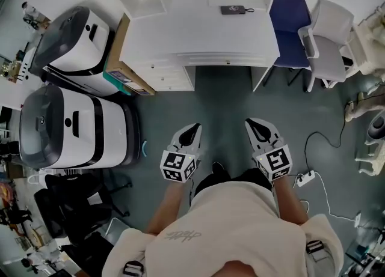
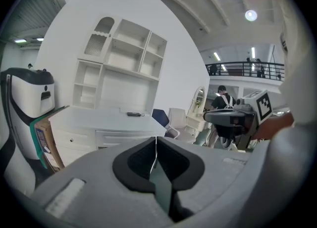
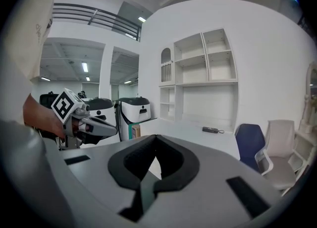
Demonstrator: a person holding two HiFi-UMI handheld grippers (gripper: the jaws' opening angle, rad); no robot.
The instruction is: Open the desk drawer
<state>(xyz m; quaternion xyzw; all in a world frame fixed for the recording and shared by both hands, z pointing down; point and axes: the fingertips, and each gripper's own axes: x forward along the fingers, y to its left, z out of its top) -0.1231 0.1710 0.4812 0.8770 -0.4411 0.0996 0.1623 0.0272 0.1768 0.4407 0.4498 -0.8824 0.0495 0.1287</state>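
Drawer (image 1: 204,60): shut under desk top (image 1: 192,35), well apart from both grippers;
Left gripper (image 1: 190,131): jaws together, nothing held;
Right gripper (image 1: 258,127): jaws together, empty;
Risk: small knob (image 1: 227,61) judged easily missed unless jaws were parted first.

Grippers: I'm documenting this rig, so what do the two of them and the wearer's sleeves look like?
The left gripper and right gripper match: pale grey tapered shells with black padded insides. Each carries a cube printed with black-and-white square markers. The person wears a cream top with loose sleeves that leave the forearms bare.
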